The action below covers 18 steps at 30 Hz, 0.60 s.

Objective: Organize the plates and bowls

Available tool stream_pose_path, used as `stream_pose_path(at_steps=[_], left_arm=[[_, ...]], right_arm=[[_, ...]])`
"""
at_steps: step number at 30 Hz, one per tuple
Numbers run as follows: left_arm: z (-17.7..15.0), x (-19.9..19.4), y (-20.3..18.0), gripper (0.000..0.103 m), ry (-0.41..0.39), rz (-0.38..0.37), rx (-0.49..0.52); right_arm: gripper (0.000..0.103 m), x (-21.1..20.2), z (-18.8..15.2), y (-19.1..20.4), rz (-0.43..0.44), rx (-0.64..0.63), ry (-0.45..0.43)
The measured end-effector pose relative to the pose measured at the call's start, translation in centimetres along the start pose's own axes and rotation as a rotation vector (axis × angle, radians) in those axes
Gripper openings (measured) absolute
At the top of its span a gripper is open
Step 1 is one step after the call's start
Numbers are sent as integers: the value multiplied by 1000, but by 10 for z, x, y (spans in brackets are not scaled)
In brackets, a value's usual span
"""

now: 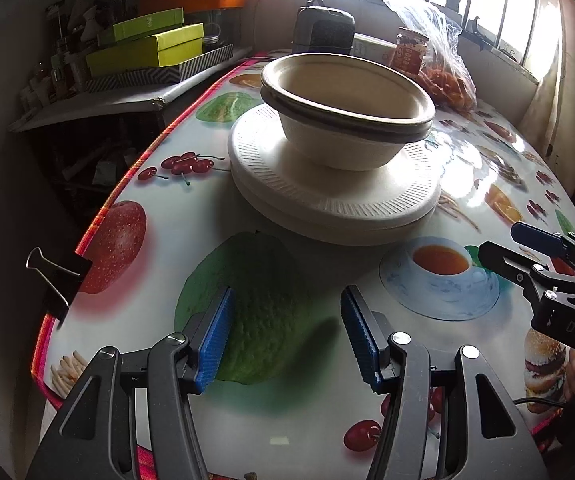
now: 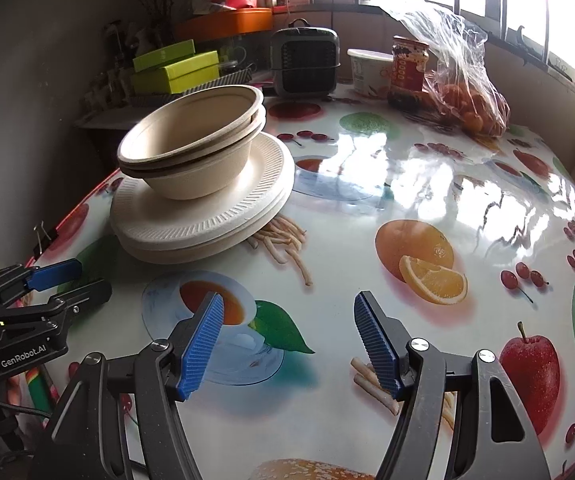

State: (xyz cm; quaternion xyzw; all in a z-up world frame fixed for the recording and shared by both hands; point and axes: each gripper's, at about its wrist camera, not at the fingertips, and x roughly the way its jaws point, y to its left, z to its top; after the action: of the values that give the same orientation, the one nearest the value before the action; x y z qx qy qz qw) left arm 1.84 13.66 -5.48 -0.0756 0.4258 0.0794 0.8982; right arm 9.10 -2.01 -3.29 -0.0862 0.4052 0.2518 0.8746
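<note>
Bowls (image 1: pixel 347 108) on plates (image 1: pixel 327 200), near table edge (image 1: pixel 99 216)

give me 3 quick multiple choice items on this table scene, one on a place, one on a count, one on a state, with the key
1. Where do the bowls sit?
A. on the stacked plates
B. beside the jar
C. in a gripper

2. How many bowls are nested?
A. one
B. two
C. four

3. How is the left gripper?
A. shut on a plate
B. shut on a bowl
C. open, with nothing between its pads

Key: 1 A, the bowl base rests on the top plate; 2 B, two rims show one over the other; 3 C, only tablecloth shows between the blue pads.
</note>
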Motion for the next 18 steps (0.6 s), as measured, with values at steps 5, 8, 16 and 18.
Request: stream_pose_path(at_steps=[5, 8, 16, 18], left_arm=[[-2, 1, -2, 56, -12, 15, 7], [-2, 2, -5, 59, -18, 25, 23], [-3, 4, -9, 63, -29, 48, 15], [-3, 4, -10, 63, -30, 53, 8]], right_arm=[[71, 5, -4, 2, -10, -4, 17], [73, 6, -5, 4, -14, -9, 22], [80, 13, -7, 3, -54, -8, 51], [84, 14, -8, 2, -52, -4, 53]])
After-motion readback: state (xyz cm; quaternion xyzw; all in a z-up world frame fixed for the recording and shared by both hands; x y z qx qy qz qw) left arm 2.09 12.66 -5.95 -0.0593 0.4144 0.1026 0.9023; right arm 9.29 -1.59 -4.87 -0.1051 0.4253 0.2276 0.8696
